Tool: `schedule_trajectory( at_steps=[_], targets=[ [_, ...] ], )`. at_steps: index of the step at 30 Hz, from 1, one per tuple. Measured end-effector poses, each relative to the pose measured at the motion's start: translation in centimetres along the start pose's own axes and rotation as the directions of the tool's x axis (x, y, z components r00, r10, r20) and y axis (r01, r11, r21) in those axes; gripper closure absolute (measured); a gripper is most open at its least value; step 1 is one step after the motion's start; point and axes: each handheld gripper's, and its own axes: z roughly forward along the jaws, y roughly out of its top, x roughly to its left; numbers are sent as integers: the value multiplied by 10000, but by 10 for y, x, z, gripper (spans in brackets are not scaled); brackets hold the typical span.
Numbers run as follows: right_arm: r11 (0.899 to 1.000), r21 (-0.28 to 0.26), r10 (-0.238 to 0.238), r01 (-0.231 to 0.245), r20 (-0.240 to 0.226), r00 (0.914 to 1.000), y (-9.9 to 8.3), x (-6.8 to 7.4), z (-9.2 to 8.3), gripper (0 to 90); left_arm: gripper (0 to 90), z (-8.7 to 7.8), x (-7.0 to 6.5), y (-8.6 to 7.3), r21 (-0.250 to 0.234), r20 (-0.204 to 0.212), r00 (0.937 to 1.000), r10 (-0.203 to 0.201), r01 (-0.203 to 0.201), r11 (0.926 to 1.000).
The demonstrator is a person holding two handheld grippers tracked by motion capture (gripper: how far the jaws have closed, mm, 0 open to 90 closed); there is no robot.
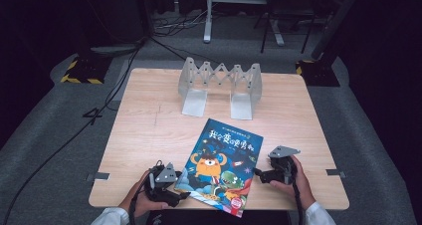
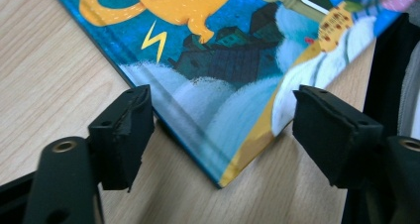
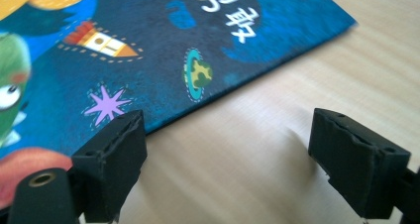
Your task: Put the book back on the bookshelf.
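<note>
Right, I have the picture book (image 1: 220, 164) lying flat and askew near the front edge of the wooden table (image 1: 144, 130). My left gripper (image 1: 175, 195) straddles its near corner, jaws apart, nothing pinched. My right gripper (image 1: 257, 173) sits beside its right edge, jaws wide, holding nothing.

Pale wood-grain tabletop (image 1: 139, 130) fills the middle, and at its far edge stands a grey zigzag folding rack (image 1: 220, 85), upright on two flat feet. Beyond it, grey carpet (image 1: 45, 150), black cables (image 1: 59, 150) trailing left, and yellow-black striped stand bases (image 1: 79, 73).
</note>
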Motion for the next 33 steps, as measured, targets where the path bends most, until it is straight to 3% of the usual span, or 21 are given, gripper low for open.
schedule_trajectory(
  at_steps=[7,11,13,15,17,19,23,30,31,33],
  targets=[
    [9988,-235,428,-423,235,9988,12,-21,13,208,291,6,-6,7,-13,353,9994,2,-2,10000],
    [9985,-279,490,-474,593,9970,14,-23,13,285,353,11,-9,11,-110,601,9982,-70,77,9999],
    [9995,-232,243,-232,480,9986,10,-20,7,290,380,13,-10,13,-172,593,9982,-62,73,9998],
    [9997,-204,-100,102,86,9999,1,-17,0,269,388,14,-11,14,-177,590,9983,-37,47,9998],
    [9998,-111,-163,159,-325,9993,-7,-17,-7,242,394,17,-14,16,-172,606,9982,38,-28,9998],
    [9996,-48,-269,268,-402,9988,-13,-15,-13,237,394,20,-16,19,-166,649,9978,91,-80,9998],
    [9987,355,-339,356,-467,9983,-26,-10,-28,194,327,24,-27,21,-44,357,9983,468,-467,9989],
    [9910,842,-959,1042,-968,9907,-38,4,-44,154,241,9,-19,9,232,-319,9994,90,-83,9997],
    [9886,957,-1057,1161,-1072,9886,-38,6,-45,156,236,4,-14,3,248,-784,9969,87,-68,9997],
    [9827,1158,-1302,1445,-1233,9838,-39,12,-48,164,224,1,-8,0,241,-982,9951,-97,121,9996]
  ],
)
